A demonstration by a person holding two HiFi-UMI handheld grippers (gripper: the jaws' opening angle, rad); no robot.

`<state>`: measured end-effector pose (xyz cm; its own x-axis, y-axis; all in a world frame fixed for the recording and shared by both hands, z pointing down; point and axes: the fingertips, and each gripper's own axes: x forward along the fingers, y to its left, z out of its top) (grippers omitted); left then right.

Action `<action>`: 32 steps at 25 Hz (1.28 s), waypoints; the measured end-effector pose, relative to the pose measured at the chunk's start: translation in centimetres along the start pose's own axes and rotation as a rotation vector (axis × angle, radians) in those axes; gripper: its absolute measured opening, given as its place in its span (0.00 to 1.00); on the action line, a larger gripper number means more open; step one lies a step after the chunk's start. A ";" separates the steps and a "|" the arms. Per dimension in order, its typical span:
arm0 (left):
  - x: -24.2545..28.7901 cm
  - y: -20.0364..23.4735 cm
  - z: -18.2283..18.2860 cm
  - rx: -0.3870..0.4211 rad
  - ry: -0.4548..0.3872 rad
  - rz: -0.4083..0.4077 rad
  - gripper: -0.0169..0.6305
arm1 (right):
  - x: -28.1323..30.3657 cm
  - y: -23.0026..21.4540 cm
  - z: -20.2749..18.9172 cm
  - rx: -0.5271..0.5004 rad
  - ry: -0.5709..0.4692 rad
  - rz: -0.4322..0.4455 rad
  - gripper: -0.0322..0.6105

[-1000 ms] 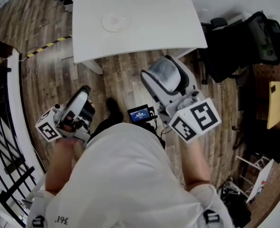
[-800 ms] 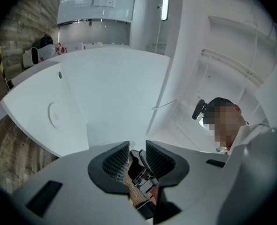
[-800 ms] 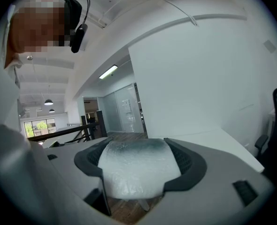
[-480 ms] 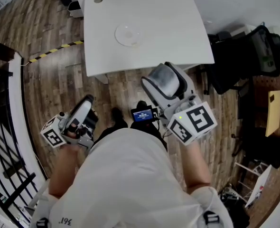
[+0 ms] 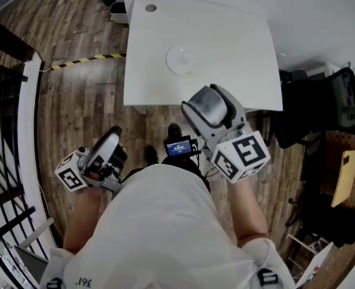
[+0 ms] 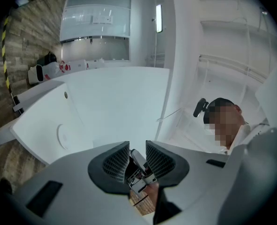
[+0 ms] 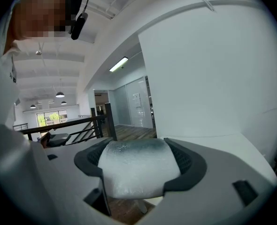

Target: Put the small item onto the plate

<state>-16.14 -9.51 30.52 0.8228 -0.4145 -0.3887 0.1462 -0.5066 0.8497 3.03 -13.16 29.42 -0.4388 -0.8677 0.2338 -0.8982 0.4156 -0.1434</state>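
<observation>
A clear round plate [image 5: 183, 59] lies on the white table [image 5: 237, 47] ahead of me; it also shows faintly as the plate [image 6: 63, 136] on the table [image 6: 115, 102] in the left gripper view. My left gripper [image 5: 108, 146] is held low over the wooden floor, short of the table. Its jaws [image 6: 137, 161] stand close together on a small white-and-black item [image 6: 139, 167]. My right gripper [image 5: 209, 104] hovers just before the table's near edge, shut on a frosted grey-white cylinder [image 5: 204, 98]. That cylinder [image 7: 138, 172] fills the gap between the right jaws.
A black office chair [image 5: 310, 107] stands to the right of the table. A black railing [image 5: 9, 101] runs along the left. Yellow-black tape [image 5: 87, 59] marks the floor left of the table. A small blue-screened device [image 5: 179, 147] sits at my chest.
The table and plate have come nearer and shifted right in the head view as I moved toward them. Both grippers keep their holds and their places before my body.
</observation>
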 end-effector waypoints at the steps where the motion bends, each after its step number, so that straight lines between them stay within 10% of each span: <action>1: 0.1 0.1 0.1 0.005 -0.011 0.009 0.20 | 0.6 -0.3 0.0 -0.004 0.004 0.012 0.56; 32: 11.6 6.9 3.0 0.077 -0.162 0.180 0.20 | 15.4 -17.5 -9.4 -0.049 0.301 0.149 0.56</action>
<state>-7.24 -20.10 30.84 0.7323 -0.6160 -0.2904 -0.0424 -0.4669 0.8833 11.77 -31.28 44.56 -0.5471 -0.6799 0.4883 -0.8206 0.5509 -0.1523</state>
